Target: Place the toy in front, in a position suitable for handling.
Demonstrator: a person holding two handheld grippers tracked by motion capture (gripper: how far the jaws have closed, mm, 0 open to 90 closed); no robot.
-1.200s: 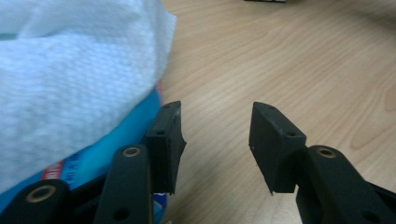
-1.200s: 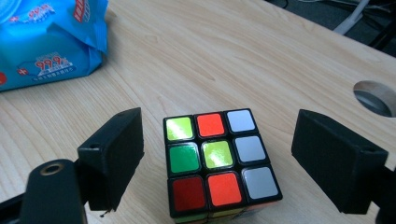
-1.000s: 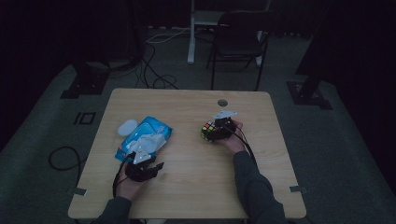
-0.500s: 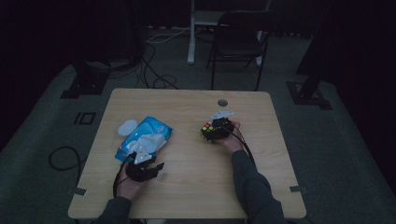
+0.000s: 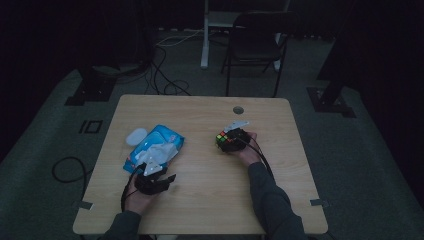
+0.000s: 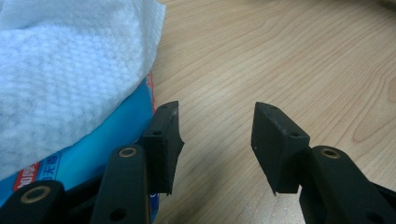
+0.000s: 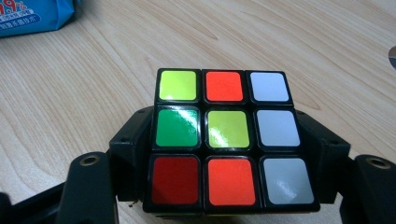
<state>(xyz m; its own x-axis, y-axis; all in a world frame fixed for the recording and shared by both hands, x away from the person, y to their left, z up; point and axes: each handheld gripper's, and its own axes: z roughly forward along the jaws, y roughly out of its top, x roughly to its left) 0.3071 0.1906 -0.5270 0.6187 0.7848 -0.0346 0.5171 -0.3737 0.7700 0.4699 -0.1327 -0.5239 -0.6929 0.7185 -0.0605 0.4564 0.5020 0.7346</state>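
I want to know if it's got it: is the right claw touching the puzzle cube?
Touching. The right gripper view shows the right claw with both jaws, just closing, against the puzzle cube's sides.

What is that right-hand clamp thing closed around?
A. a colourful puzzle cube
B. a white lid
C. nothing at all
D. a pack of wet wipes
A: in the right gripper view the right gripper has a black jaw against each side of the puzzle cube.
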